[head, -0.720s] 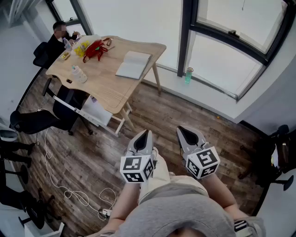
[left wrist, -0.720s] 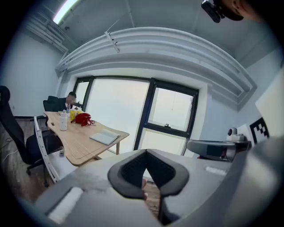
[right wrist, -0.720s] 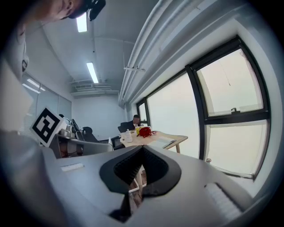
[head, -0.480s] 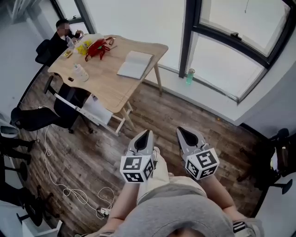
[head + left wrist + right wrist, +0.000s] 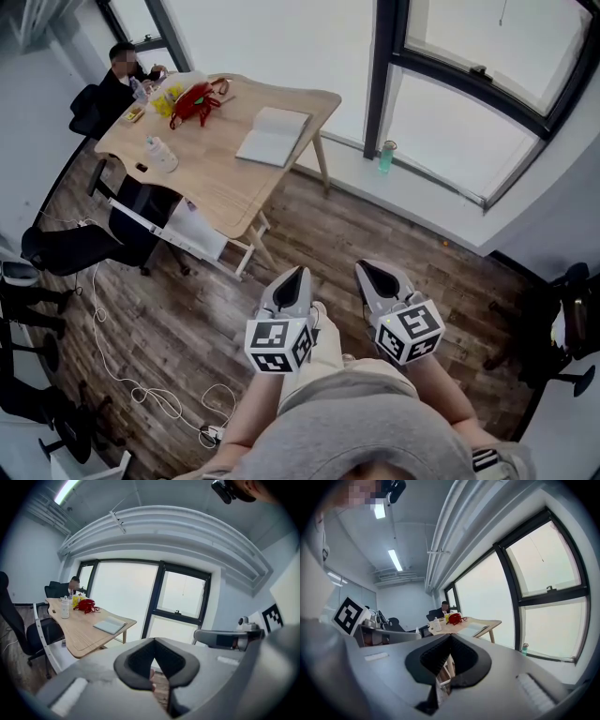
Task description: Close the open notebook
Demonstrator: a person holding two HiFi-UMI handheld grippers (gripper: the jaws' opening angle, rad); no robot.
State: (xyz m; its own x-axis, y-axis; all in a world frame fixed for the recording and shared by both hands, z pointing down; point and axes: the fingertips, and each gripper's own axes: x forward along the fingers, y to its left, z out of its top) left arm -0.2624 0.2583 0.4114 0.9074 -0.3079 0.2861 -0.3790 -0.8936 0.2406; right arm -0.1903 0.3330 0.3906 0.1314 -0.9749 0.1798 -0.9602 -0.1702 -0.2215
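The open notebook (image 5: 272, 136) lies flat with its white pages up, near the right end of a light wooden table (image 5: 220, 173), far ahead of me. It also shows in the left gripper view (image 5: 110, 626) and the right gripper view (image 5: 474, 628). My left gripper (image 5: 292, 277) and right gripper (image 5: 370, 272) are side by side over the wood floor close to my body, well short of the table. Both point roughly toward it. Each has its jaws together with nothing between them.
A person (image 5: 122, 66) sits at the table's far end beside a red bag (image 5: 192, 98) and a bottle (image 5: 159, 152). Black chairs (image 5: 66, 248) stand at the left, and a white cable (image 5: 141, 384) trails over the floor. A green bottle (image 5: 387, 155) stands by the window.
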